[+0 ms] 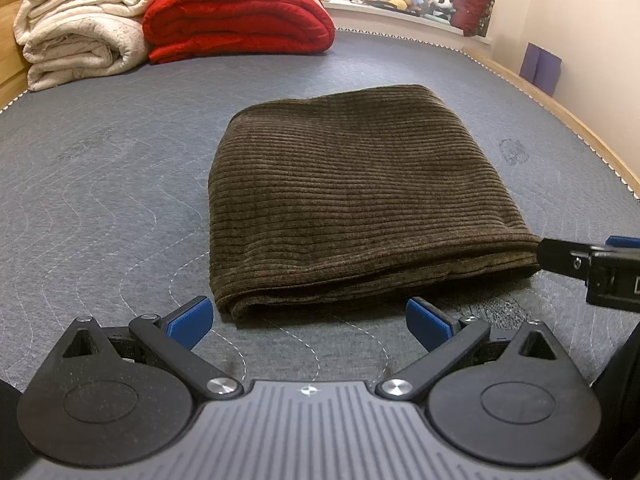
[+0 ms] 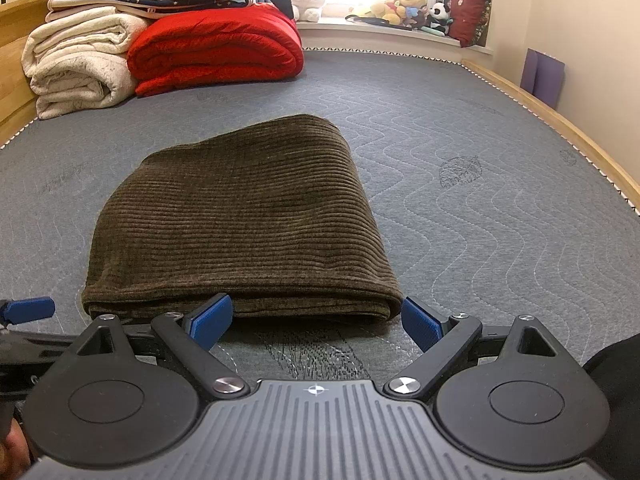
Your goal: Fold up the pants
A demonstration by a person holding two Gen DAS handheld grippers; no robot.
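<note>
Pants [image 1: 352,196], brown ribbed corduroy, lie folded into a thick rounded rectangle on the grey quilted mattress [image 1: 100,200]. The left gripper [image 1: 308,320] and right gripper [image 2: 316,320], each with blue pads spread wide, hold nothing, just short of the near folded edge.

Home bedroom. Bare quilted grey mattress [image 2: 460,128] in a light wooden bed frame [image 2: 560,124] is the landmark. At its far left corner: rolled cream blankets [image 2: 76,64] beside a folded red quilt [image 2: 216,48], more folded linens stacked on top. Beyond the mattress's far edge, a bright window ledge [image 2: 384,34] holds plush toys [image 2: 408,10] and a dark red cushion [image 2: 470,14]. Cream wall along the right side.
</note>
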